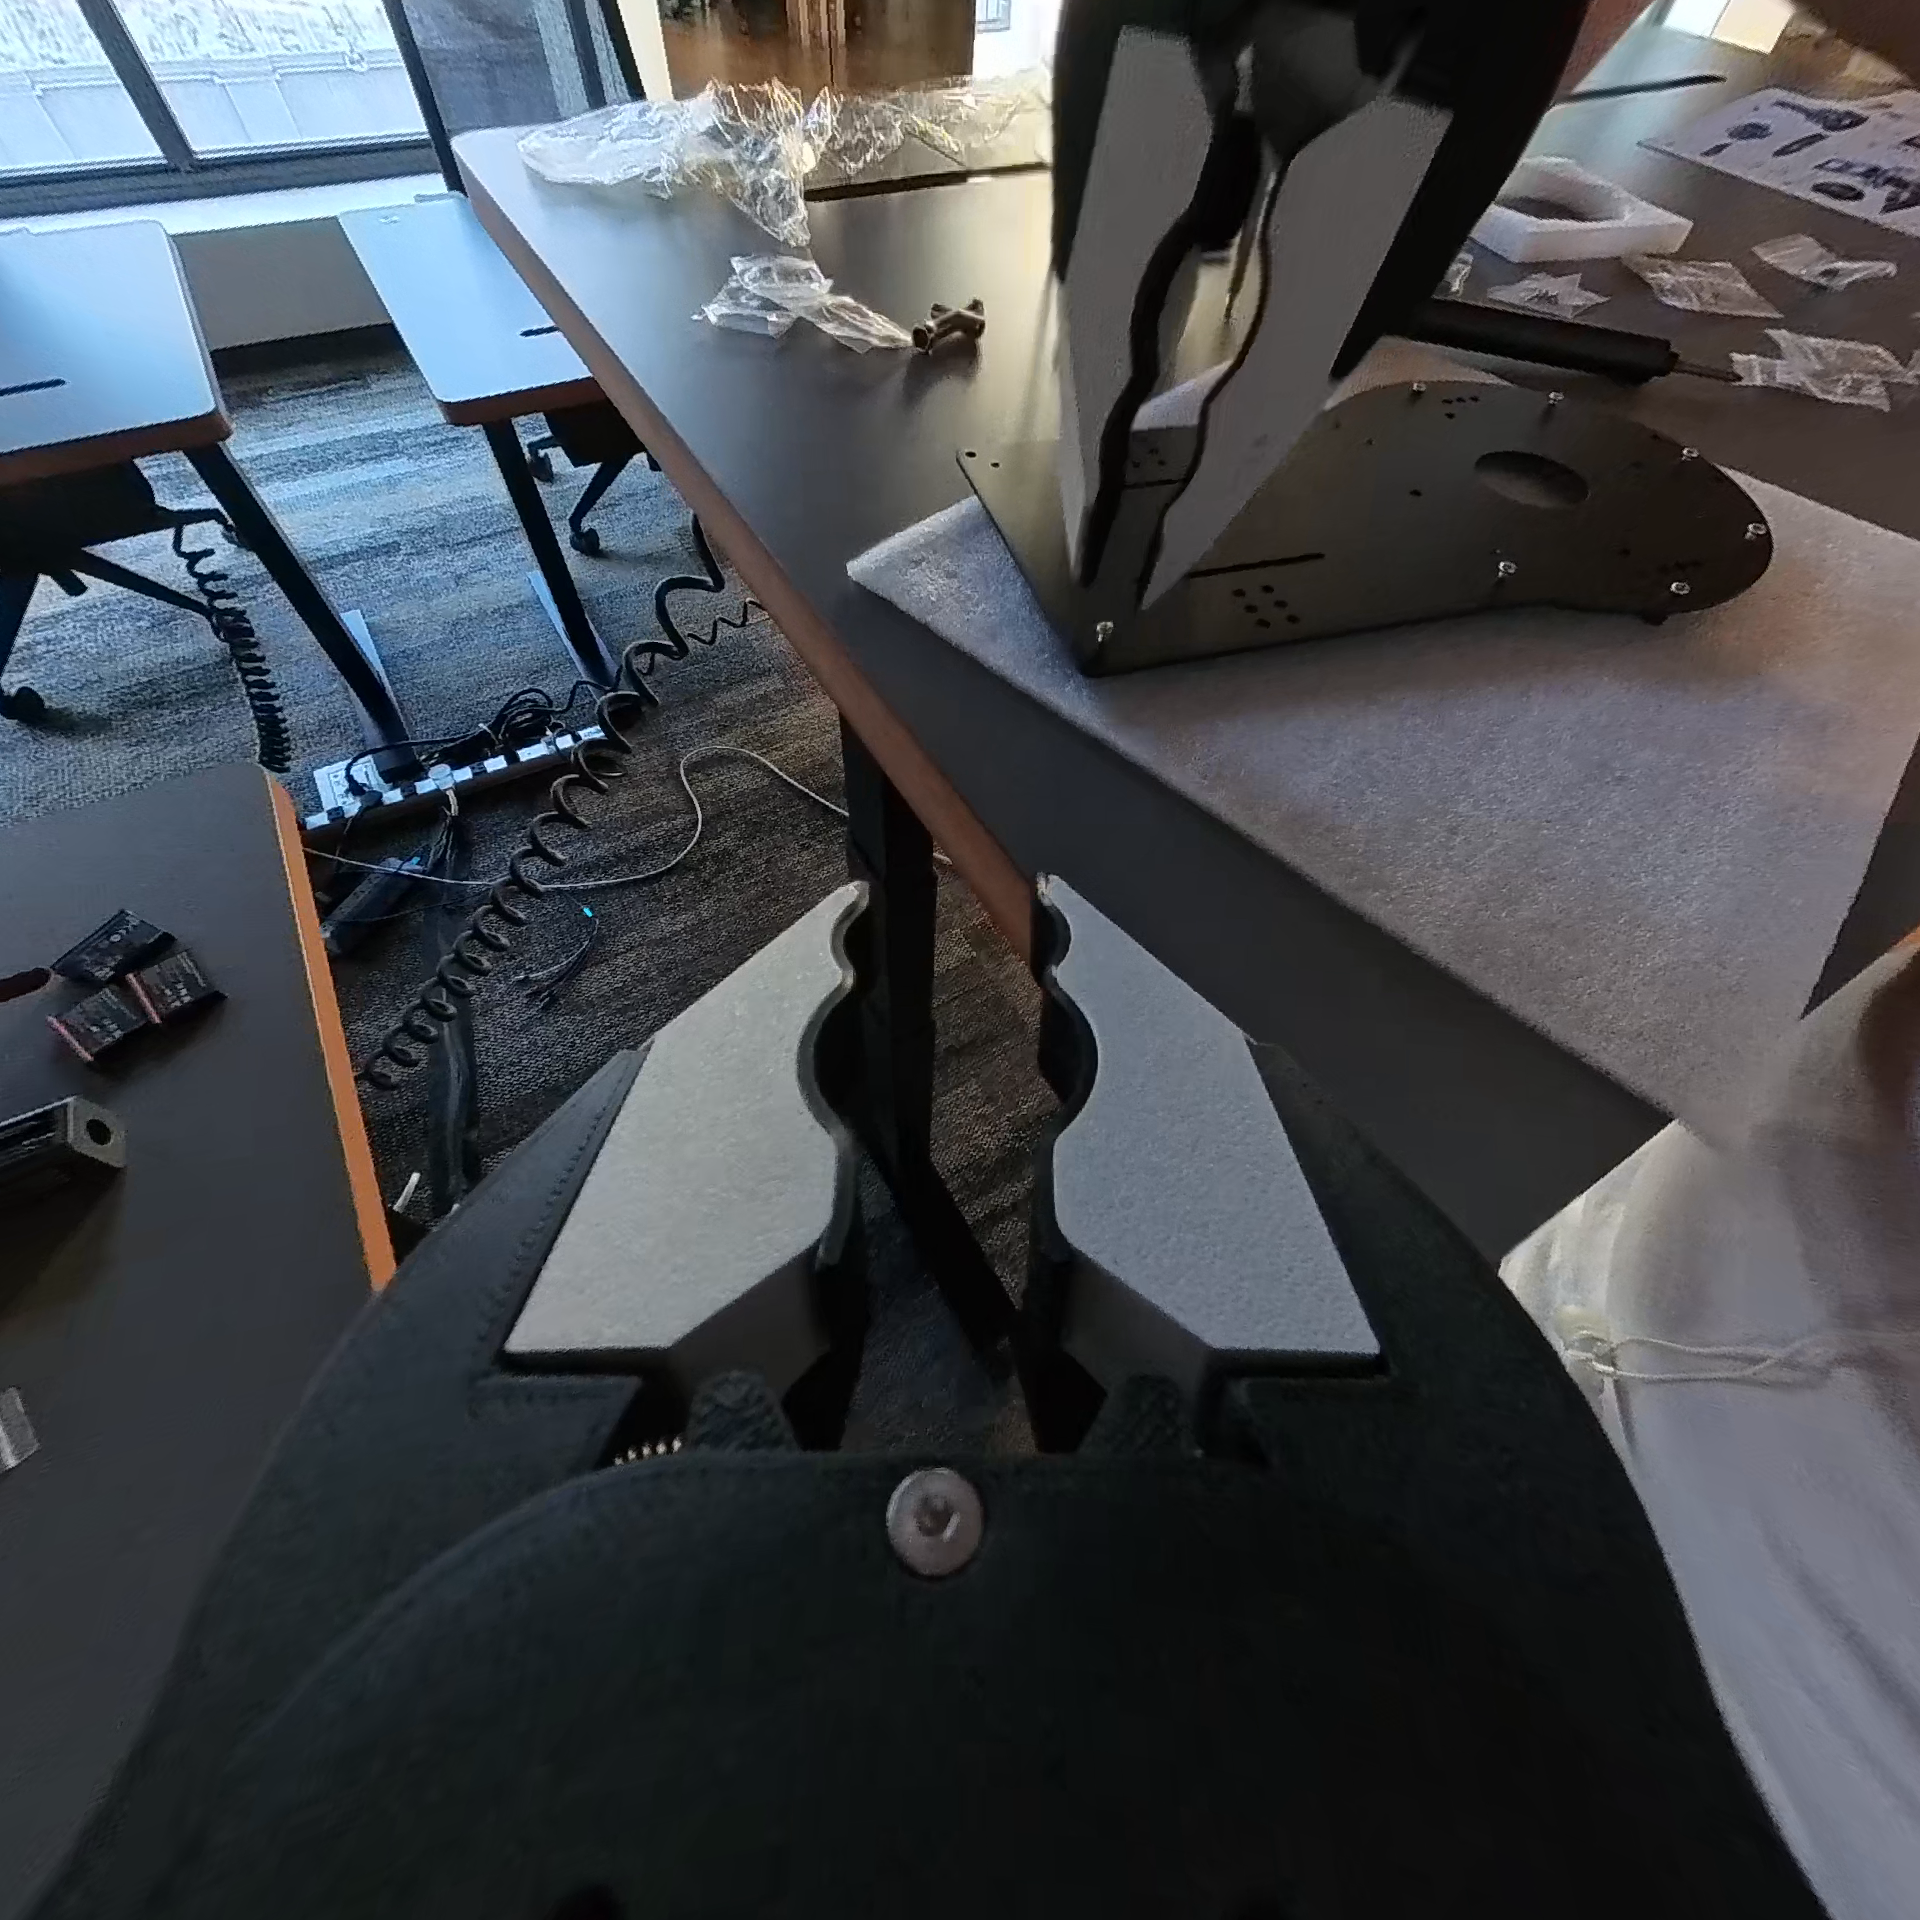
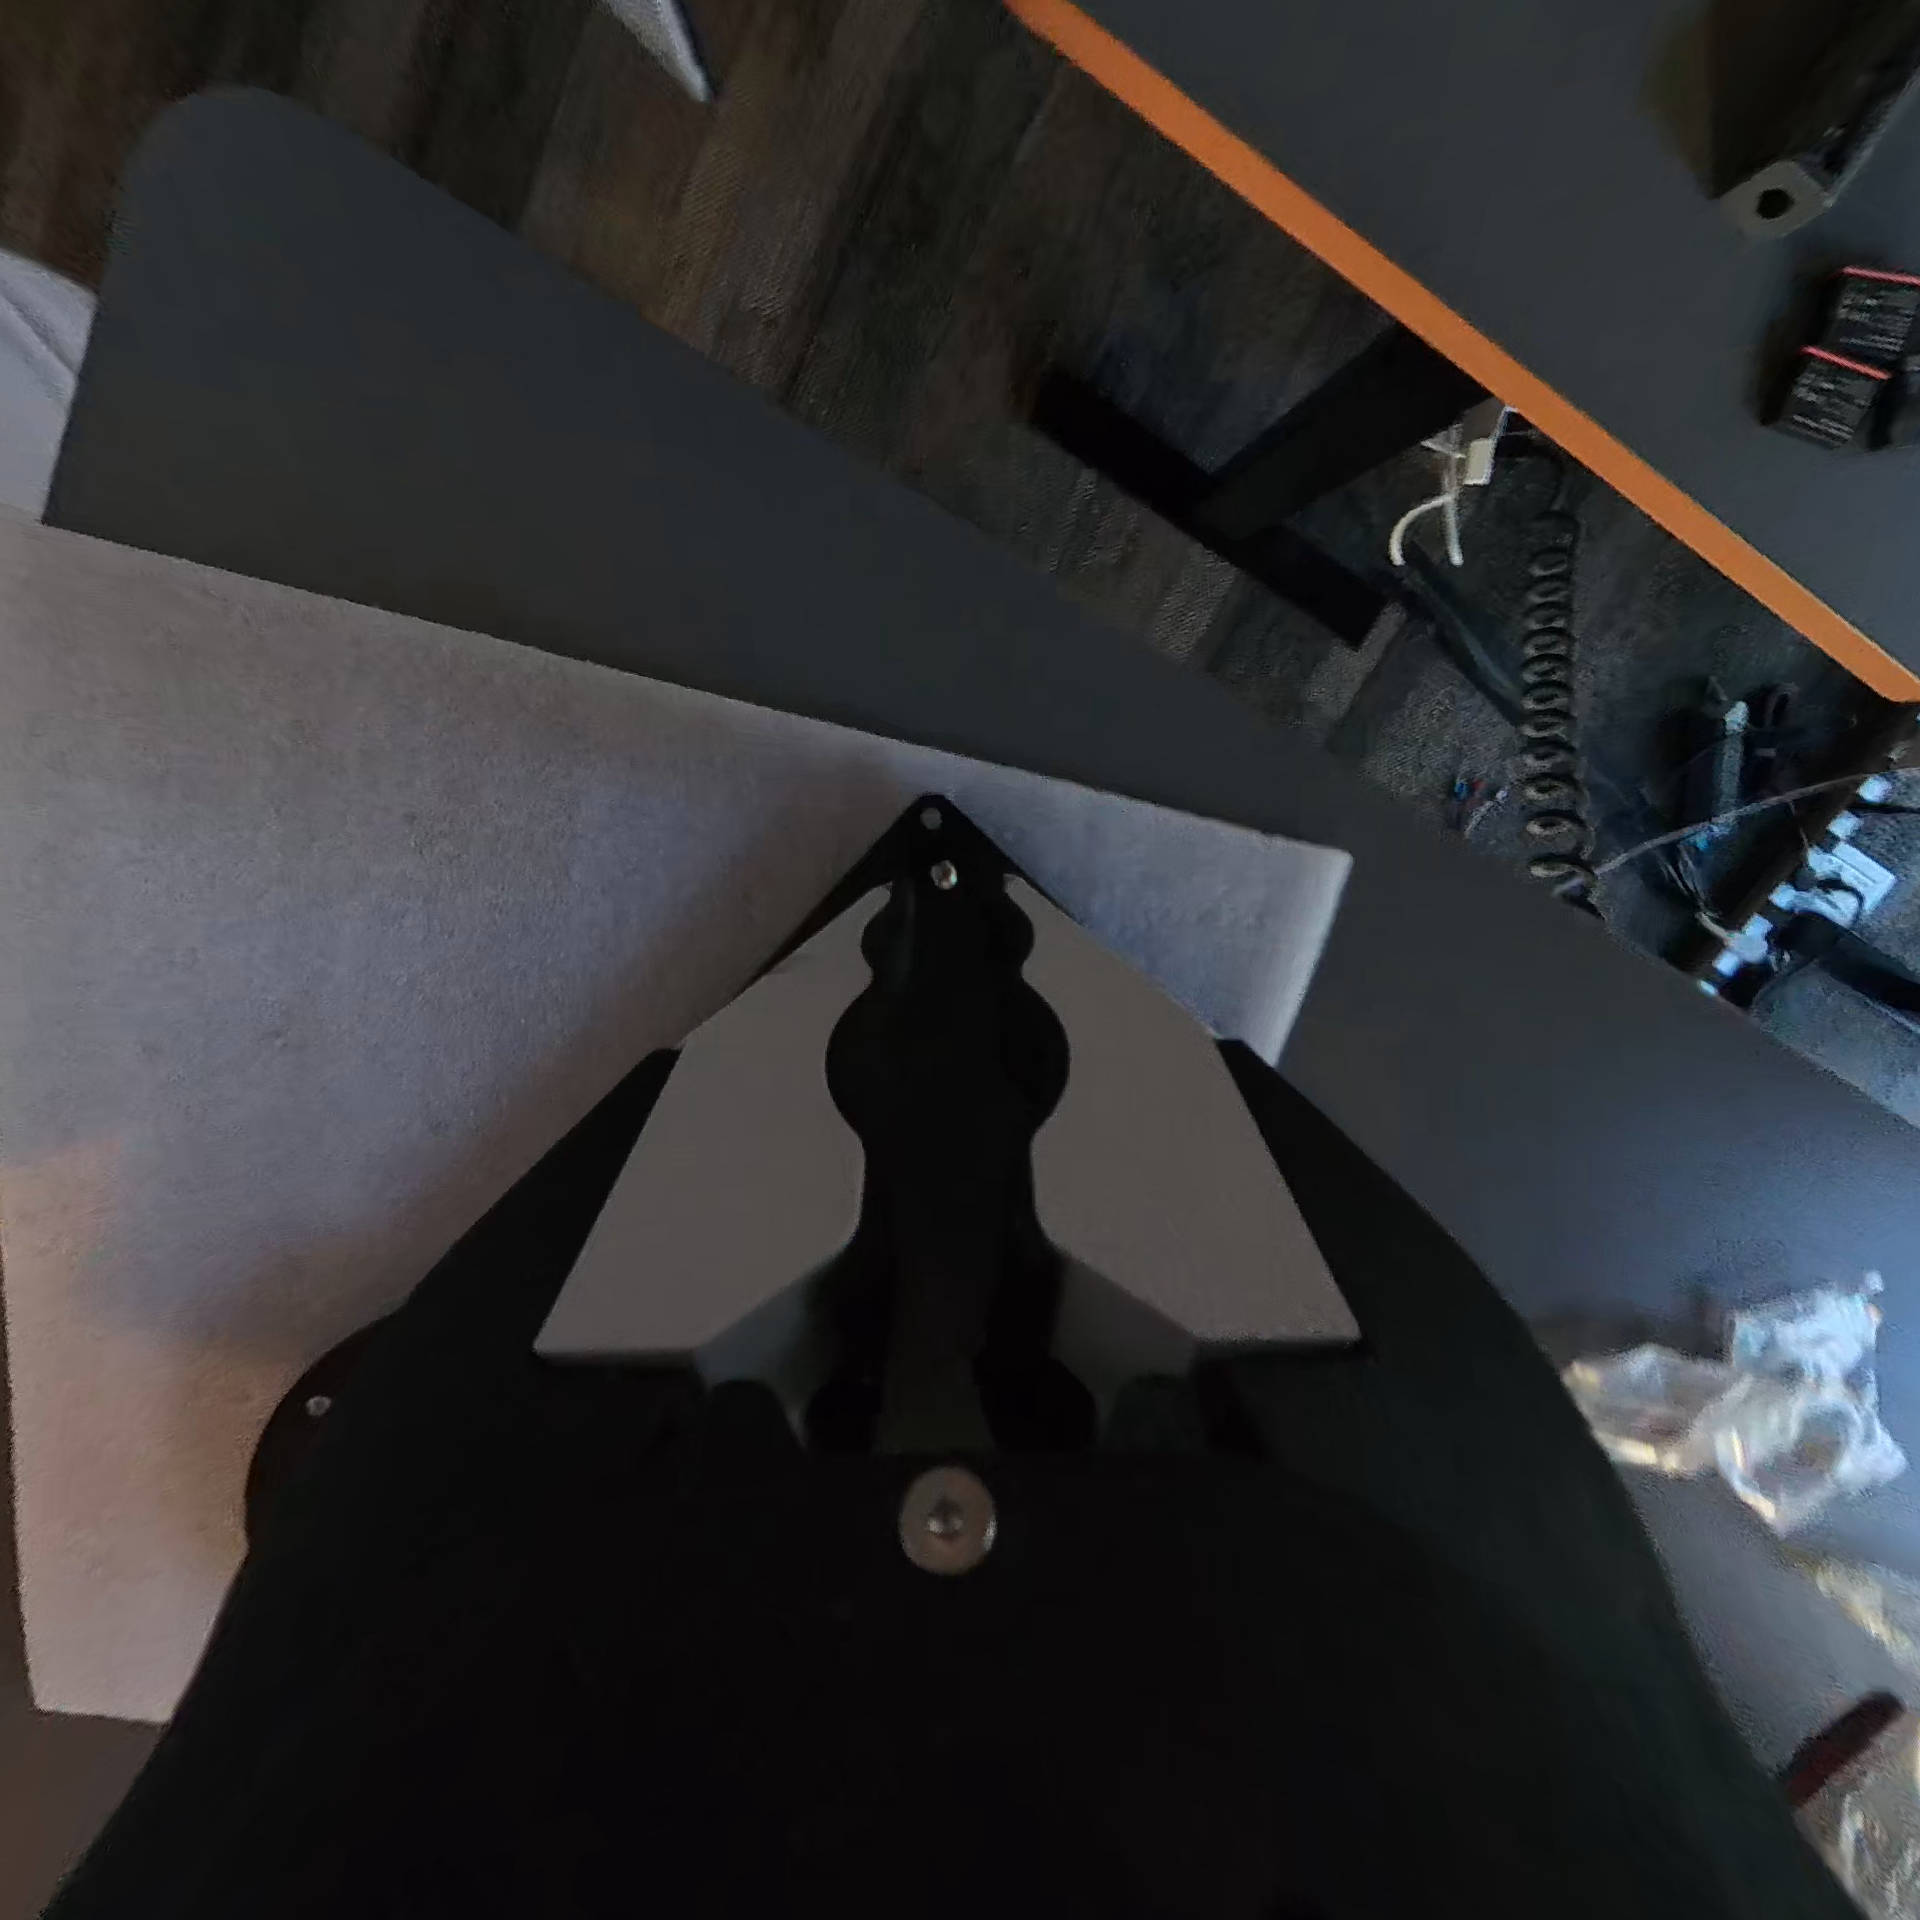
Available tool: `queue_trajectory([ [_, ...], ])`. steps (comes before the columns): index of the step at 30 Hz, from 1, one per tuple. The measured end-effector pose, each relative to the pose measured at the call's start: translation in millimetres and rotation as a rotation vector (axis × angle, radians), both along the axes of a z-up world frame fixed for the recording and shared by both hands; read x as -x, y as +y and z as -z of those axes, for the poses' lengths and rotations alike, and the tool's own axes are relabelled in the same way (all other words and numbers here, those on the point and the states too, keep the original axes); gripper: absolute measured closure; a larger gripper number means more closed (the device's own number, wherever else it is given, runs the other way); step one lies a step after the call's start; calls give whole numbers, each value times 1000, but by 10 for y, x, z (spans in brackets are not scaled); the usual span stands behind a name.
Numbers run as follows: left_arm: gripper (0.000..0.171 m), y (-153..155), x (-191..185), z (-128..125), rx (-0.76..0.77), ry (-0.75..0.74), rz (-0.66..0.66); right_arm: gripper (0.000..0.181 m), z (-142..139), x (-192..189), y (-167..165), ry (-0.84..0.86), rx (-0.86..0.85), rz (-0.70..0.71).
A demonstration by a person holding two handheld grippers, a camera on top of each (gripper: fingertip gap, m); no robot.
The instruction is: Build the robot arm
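Right claw (image 1: 1117, 540) is seen from the left wrist view reaching down onto a black metal plate (image 1: 1455, 520), its two fingers drawn close with only a thin gap between them; from its own camera the claw (image 2: 951, 894) is closed on the plate's corner (image 2: 930, 831), a small screw lying just beyond the fingertips — the plate runs back between the fingers. The plate rests on a grey felt mat (image 1: 1455, 831), which is laid on a dark table (image 1: 831, 416) with an orange-brown edge.

Left claw (image 1: 951, 925) is held out past the table's edge over the carpet, well apart from the plate; its fingers are spread and nothing is held between them — only a black table leg is seen through the gap. Crumpled clear plastic (image 1: 727, 145) lies farther back on the table; a coiled black cable (image 1: 499, 914) lies on the floor; small black packs (image 1: 135, 982) lie on a neighbouring table to the left.
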State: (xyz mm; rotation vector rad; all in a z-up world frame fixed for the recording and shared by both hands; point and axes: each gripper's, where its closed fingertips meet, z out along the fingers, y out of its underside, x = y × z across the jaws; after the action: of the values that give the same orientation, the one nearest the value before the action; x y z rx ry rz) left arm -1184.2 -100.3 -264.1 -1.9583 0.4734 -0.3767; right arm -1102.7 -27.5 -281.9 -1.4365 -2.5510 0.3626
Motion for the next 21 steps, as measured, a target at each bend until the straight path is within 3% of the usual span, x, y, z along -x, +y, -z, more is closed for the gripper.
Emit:
queue_trajectory([
  [4, 144, -60, 57, -53, 2, 20, -7, 168, -487, -404, 171, 145, -72, 211],
  [7, 145, -148, 143, -101, -4, 18, -26, 173, -894, -1290, 446, 311, -245, 494],
  [9, 144, -193, 177, -126, 3, -16, -31, 169, -859, -2154, 737, 284, -332, 780],
  [12, 144, -183, 172, -208, 1, -64, -13, 154, -410, -3081, 985, 190, -263, 1125],
  [15, 144, -115, 92, -336, 4, -63, 35, 152, -77, -3250, 1012, 221, -145, 1215],
  [18, 143, -56, -53, -490, -4, -5, 67, 149, 11, -3134, 1080, 303, -20, 1238],
  [21, 143, -40, -312, -644, -15, 29, 89, 146, 113, -3048, 1155, 196, -5, 1199],
])
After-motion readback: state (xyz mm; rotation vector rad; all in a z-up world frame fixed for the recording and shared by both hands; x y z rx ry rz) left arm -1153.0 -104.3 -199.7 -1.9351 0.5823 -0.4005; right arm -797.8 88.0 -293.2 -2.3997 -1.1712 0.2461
